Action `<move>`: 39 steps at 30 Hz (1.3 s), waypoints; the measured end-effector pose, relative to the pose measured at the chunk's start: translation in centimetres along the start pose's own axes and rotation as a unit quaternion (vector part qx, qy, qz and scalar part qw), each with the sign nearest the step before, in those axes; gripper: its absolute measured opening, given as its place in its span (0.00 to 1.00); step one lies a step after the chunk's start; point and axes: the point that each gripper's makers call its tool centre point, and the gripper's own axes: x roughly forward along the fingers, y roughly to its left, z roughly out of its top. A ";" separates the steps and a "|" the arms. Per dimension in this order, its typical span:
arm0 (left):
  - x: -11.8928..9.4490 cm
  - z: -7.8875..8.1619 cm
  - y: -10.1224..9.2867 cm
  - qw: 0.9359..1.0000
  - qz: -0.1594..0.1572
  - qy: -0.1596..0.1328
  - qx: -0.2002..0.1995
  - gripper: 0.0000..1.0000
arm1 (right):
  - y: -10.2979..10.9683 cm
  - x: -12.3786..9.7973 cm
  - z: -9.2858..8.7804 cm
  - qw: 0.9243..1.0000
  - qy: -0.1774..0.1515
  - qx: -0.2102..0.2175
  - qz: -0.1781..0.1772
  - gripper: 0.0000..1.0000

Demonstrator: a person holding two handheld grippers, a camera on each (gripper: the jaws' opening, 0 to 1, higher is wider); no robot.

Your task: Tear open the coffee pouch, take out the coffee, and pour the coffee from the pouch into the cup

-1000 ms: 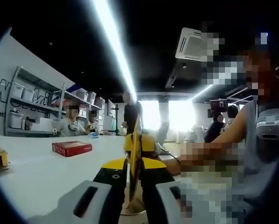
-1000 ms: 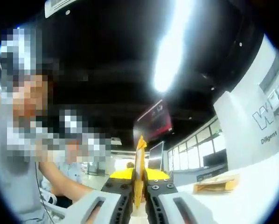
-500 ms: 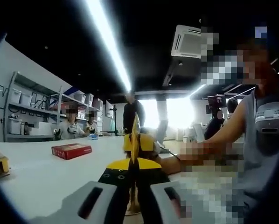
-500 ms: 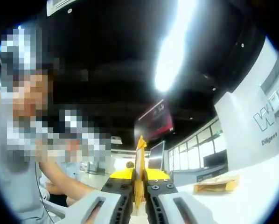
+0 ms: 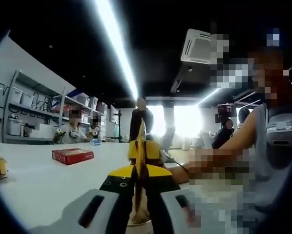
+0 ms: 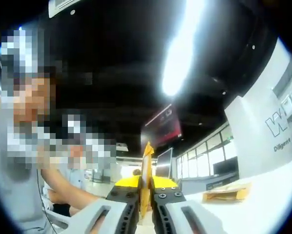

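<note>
Little has changed: both grippers, left [image 5: 140,195] and right [image 6: 145,195], stay clamped on the pouch [image 5: 140,161] above the cup [image 5: 138,222]; tear unconfirmed

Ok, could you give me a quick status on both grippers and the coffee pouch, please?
Left gripper and right gripper both shut on the coffee pouch, held edge-on above the cup. Red box sits apart on the table.

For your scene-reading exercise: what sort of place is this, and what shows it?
Probably an open workshop or lab-style office: wall shelving with storage bins, a long white table where people sit, and strip ceiling lights with a ceiling air-conditioning unit.
</note>
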 end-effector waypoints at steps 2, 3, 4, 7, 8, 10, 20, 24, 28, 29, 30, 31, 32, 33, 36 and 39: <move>-0.1 0.1 0.0 1.000 0.001 -0.001 -0.002 0.13 | 0.0 0.0 0.0 1.000 0.001 0.000 0.001 0.08; -0.1 0.2 0.1 1.000 0.003 -0.002 0.000 0.13 | 0.0 0.0 -0.1 1.000 0.002 0.000 0.001 0.08; -0.1 0.2 0.1 1.000 0.002 -0.003 0.000 0.13 | 0.0 0.1 -0.1 1.000 0.003 0.000 0.001 0.08; -0.1 0.1 0.1 1.000 0.001 -0.002 0.001 0.13 | 0.0 0.1 -0.2 1.000 0.004 0.000 0.002 0.08; -0.1 0.0 0.1 1.000 0.002 0.000 0.002 0.13 | 0.0 0.1 -0.2 1.000 0.004 0.000 0.002 0.08; 0.0 0.0 0.1 1.000 0.001 0.000 0.005 0.12 | 0.2 0.1 -0.2 1.000 0.004 0.000 0.003 0.08; -0.1 -0.1 -0.2 1.000 -0.004 0.003 0.009 0.05 | 0.5 0.3 -0.4 1.000 0.006 0.002 0.003 0.08; 0.0 0.1 -0.2 1.000 -0.007 -0.004 0.001 0.10 | 0.5 0.2 -0.2 1.000 0.003 0.003 0.003 0.08; 0.1 0.3 -0.2 1.000 -0.010 -0.009 -0.002 0.15 | 0.6 0.3 -0.5 1.000 0.009 0.001 0.004 0.08; 0.1 0.2 -0.3 1.000 -0.009 -0.008 -0.001 0.15 | 0.6 0.3 -0.5 1.000 0.009 0.001 0.004 0.08; 0.2 0.1 -0.3 1.000 -0.009 -0.006 0.001 0.15 | 0.7 0.4 -0.6 1.000 0.011 0.001 0.005 0.08; 0.2 0.0 -0.3 1.000 -0.009 -0.003 0.002 0.15 | 0.7 0.4 -0.6 1.000 0.011 0.001 0.005 0.08; 0.3 -0.1 -0.4 1.000 -0.009 -0.002 0.004 0.16 | 0.7 0.4 -0.6 1.000 0.011 0.001 0.006 0.08; 0.3 -0.1 -0.4 1.000 -0.010 -0.001 0.004 0.16 | 0.7 0.4 -0.6 1.000 0.012 0.001 0.006 0.08; 0.5 -0.4 -0.6 1.000 -0.013 0.005 0.009 0.15 | 0.6 0.3 -0.6 1.000 0.012 0.000 0.007 0.08; 0.7 -0.9 -0.6 1.000 -0.009 0.017 0.021 0.11 | 0.5 0.3 -0.6 1.000 0.011 0.000 0.008 0.08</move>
